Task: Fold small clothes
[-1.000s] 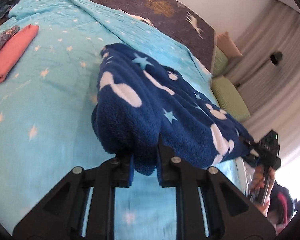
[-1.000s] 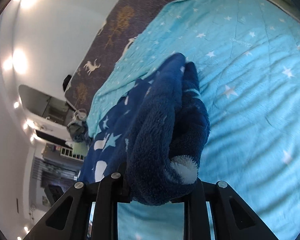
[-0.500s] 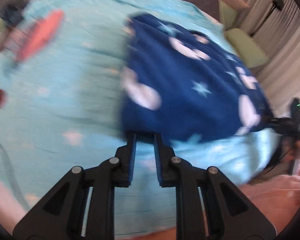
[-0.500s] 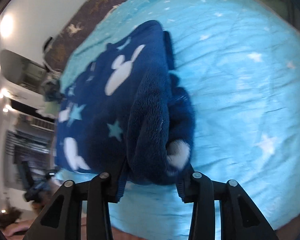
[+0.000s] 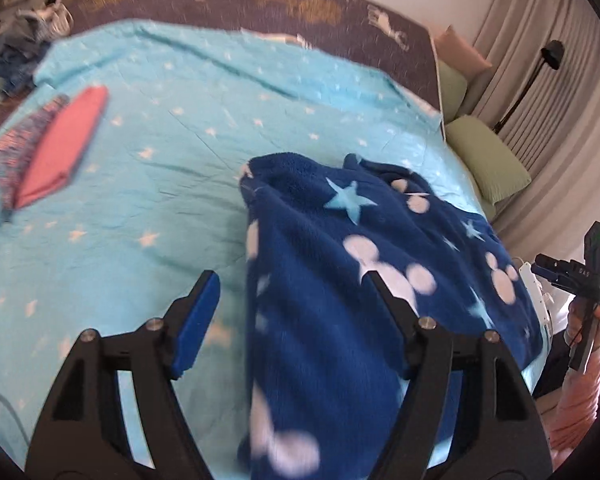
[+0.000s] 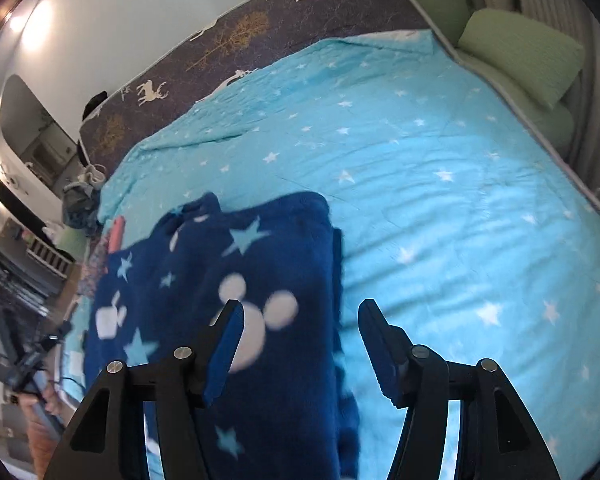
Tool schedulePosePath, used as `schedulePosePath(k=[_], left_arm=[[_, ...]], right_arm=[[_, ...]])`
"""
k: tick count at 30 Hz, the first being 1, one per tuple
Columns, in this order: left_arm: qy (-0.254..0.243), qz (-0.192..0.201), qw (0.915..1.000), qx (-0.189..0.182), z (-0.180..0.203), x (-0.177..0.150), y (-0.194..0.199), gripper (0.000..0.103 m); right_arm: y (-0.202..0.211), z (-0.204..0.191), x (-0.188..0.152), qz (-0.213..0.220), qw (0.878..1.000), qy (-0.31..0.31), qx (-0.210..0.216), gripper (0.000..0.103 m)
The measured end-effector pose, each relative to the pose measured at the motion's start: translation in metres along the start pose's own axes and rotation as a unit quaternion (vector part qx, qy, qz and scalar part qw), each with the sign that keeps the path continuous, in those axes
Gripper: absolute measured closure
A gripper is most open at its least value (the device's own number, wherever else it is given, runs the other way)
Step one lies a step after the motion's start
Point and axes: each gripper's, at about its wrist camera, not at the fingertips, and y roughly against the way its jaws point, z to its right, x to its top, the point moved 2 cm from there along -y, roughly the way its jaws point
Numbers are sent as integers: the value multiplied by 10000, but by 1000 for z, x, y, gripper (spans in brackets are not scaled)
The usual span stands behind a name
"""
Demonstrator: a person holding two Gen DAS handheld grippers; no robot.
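While the dark blue fleece garment (image 5: 340, 280) is lying folded on the light blue star-patterned blanket (image 5: 160, 184), I am holding my left gripper (image 5: 292, 284) over its left edge. My left jaws have just been opening and are now standing wide apart; the left pad is hanging over bare blanket, the right one over the fleece, and neither is pressing on the cloth. I am gripping nothing there.

My right gripper (image 6: 300, 312) is looking at the same garment (image 6: 228, 280) from its other end (the white mouse-head shapes and pale stars are showing clearly here). Its jaws also have just been opening. The garment's right edge is passing between them, but the pads are standing clear of it, so nothing is being held.

At the far left of the blanket a folded coral piece (image 5: 64, 148) is lying just beside a patterned cloth (image 5: 16, 152). Green cushions (image 5: 488, 156) are sitting beyond the bed's right side.
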Motion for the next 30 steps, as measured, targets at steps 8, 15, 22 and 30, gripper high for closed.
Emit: schedulePosePath(k=[8,15,22,30], left_arm=[[314,-338,9989,-42,-23,37,-72,30],[295,151,9967,-740,-15,55,-71,88],[-510,1171,9911,-377,0,44,-14,87],[154,237,9992,299,-42,14,-72,65]], right_arm=[[-80,12,49,-479,9987,-130,92,42],[-110,11,64,-353,9930,-233,1103,92],[-42,-17,65,919,9764,410,1911,92],[-128,21,49,-412,9981,-258,379,76]])
